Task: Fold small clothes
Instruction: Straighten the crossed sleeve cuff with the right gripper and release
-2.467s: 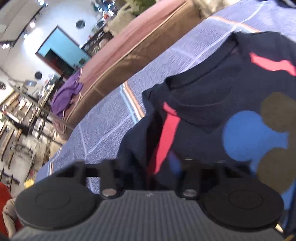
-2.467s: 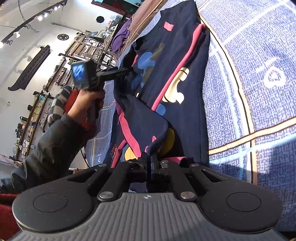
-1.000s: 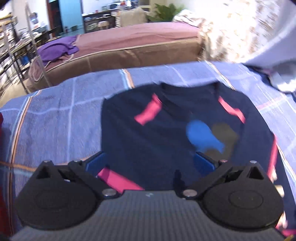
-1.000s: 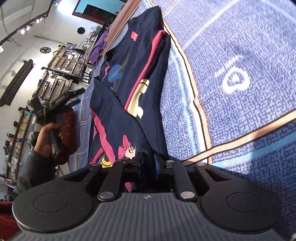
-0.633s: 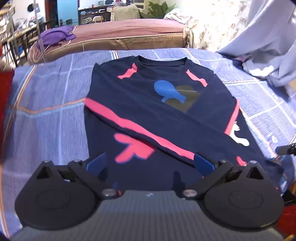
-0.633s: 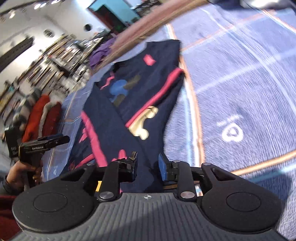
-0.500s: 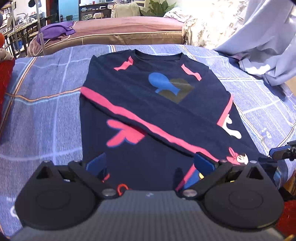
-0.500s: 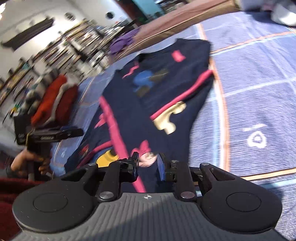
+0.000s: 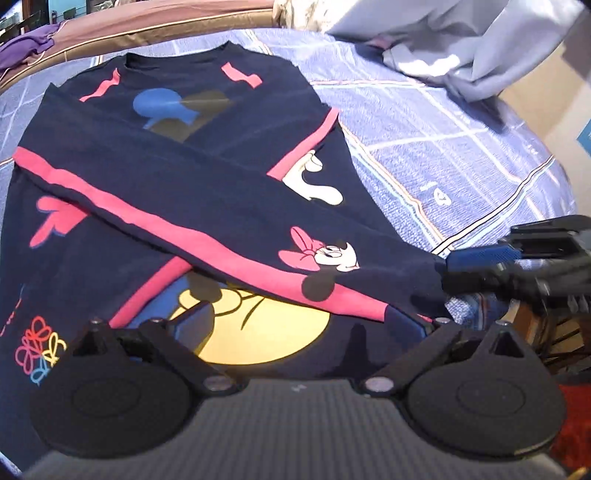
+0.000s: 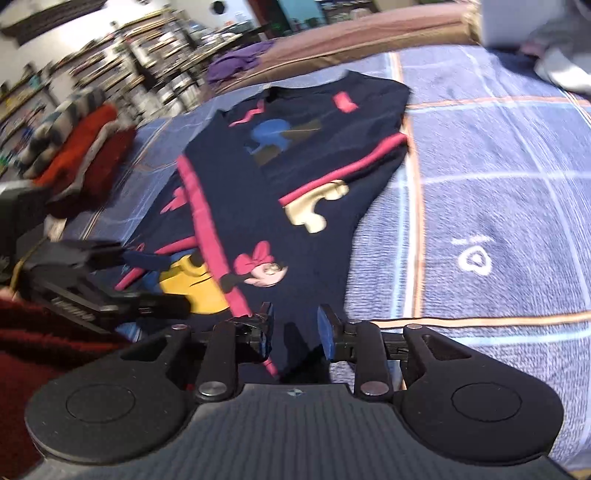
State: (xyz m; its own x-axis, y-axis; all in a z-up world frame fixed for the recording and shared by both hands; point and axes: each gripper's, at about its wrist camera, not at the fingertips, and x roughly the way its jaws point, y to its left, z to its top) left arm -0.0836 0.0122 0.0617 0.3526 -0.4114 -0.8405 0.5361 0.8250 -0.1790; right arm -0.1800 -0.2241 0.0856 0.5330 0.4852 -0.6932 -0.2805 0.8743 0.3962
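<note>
A small navy sweatshirt [image 9: 207, 155] with pink stripes and cartoon prints lies flat on the blue checked bedspread [image 9: 443, 155]. One sleeve [image 9: 229, 229] is folded diagonally across its front, cuff at the near right. My left gripper [image 9: 310, 321] is wide open and empty over the yellow print at the hem. My right gripper [image 10: 295, 325] is open and empty just above the sleeve cuff [image 10: 273, 354]; it also shows in the left wrist view [image 9: 480, 266] beside the cuff. The sweatshirt also shows in the right wrist view [image 10: 295, 166].
A grey-blue garment [image 9: 461, 48] lies at the far right of the bed. A brown mattress edge [image 9: 147, 29] with a purple cloth [image 9: 26, 44] runs behind. A red and striped pile [image 10: 74, 155] sits to the left. The bed edge [image 9: 535, 221] drops at the right.
My left gripper let go of the sweatshirt and drew back towards the hem. My right gripper laid the sleeve across the front, then opened and released the cuff.
</note>
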